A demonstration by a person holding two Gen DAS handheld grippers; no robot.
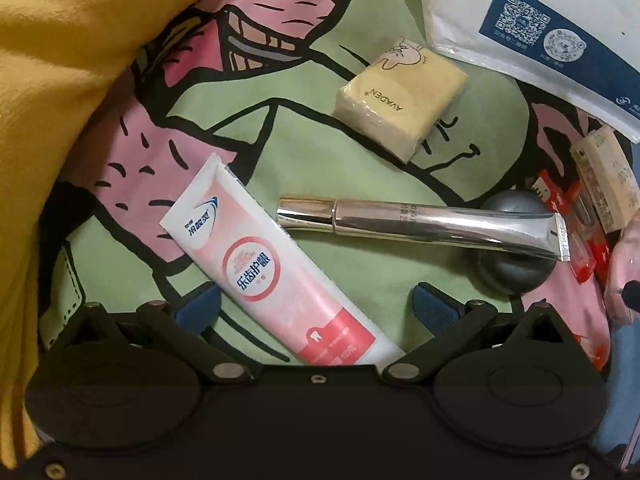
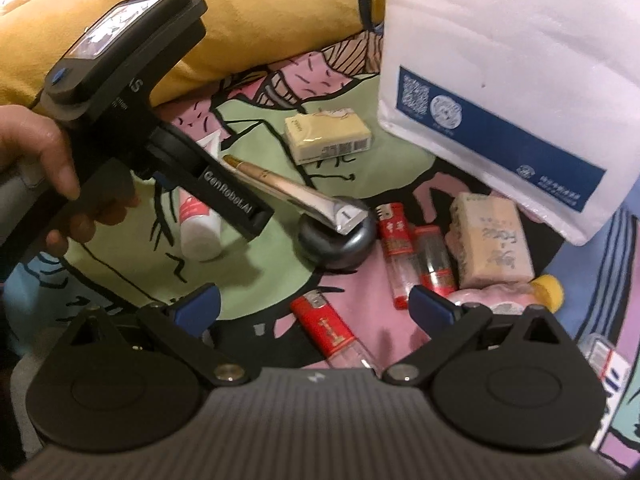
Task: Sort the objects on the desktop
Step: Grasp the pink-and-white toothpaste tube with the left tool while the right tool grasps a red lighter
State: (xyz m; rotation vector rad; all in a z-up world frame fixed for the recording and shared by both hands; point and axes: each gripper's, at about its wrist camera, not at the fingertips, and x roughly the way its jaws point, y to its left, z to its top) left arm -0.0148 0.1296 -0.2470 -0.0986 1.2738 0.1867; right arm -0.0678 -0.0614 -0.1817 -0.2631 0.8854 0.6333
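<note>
Toothpaste point(image 1: 276, 276) lies nearest the left gripper point(image 1: 316, 312), its lower end between the spread, empty fingers point(image 1: 200, 306), slanting toward upper left. Silver tube point(image 1: 424, 226) lies mid-frame, crimped end resting on a dark round puck point(image 1: 516, 276). Tissue pack point(image 1: 400, 100) sits above centre; white pouch point(image 1: 540, 32) upper right. Right gripper point(image 2: 316, 308) is also released and holds nothing; a red lighter point(image 2: 324, 328) lies between its fingers, two more lighters point(image 2: 416, 256) just beyond. Judged step: left pick of the toothpaste. Advice: rotate the fingers square across the tube body, lower until they straddle it, then close mid-body, not on the cap.
</note>
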